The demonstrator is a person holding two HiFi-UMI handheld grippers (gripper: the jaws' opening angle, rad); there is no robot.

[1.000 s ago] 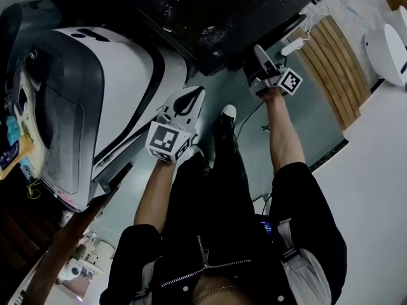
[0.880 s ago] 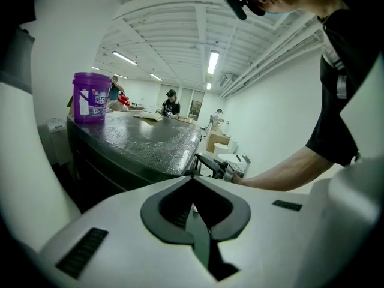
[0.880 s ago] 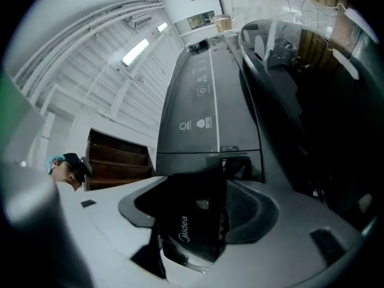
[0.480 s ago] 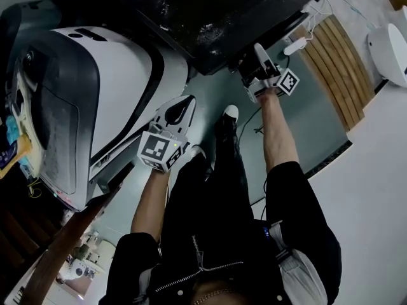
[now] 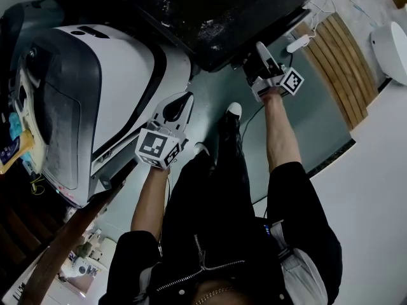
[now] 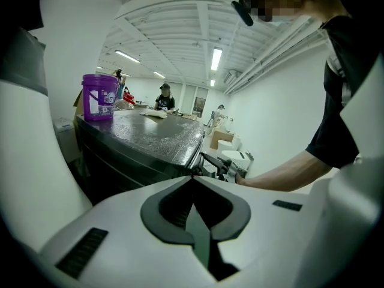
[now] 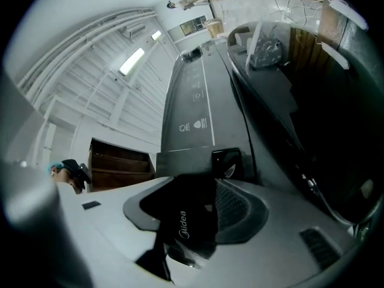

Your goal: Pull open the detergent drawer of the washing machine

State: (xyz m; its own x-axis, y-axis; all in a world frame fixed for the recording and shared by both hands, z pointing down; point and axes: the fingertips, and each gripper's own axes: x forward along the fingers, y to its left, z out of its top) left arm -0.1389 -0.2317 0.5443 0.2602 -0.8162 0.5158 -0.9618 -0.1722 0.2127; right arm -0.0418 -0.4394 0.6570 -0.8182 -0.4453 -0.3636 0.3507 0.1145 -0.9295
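Observation:
The dark washing machine fills the top of the head view. My right gripper reaches up under its front edge. In the right gripper view the dark drawer front, printed with a brand name, lies between the jaws of the right gripper, which are closing around it; a ribbed pad shows beside it. My left gripper hangs lower, between a white appliance and the person's legs, shut with nothing in it. In the left gripper view its tips meet, and the right gripper shows at the machine's corner.
A white appliance with a grey lid stands at the left. A purple tub sits on the dark machine's top. A wooden slat panel and a white round object are at the right. The person's shoes stand on the floor.
My left gripper has drifted a little down and to the left in the head view. The right gripper stays at the machine's front edge.

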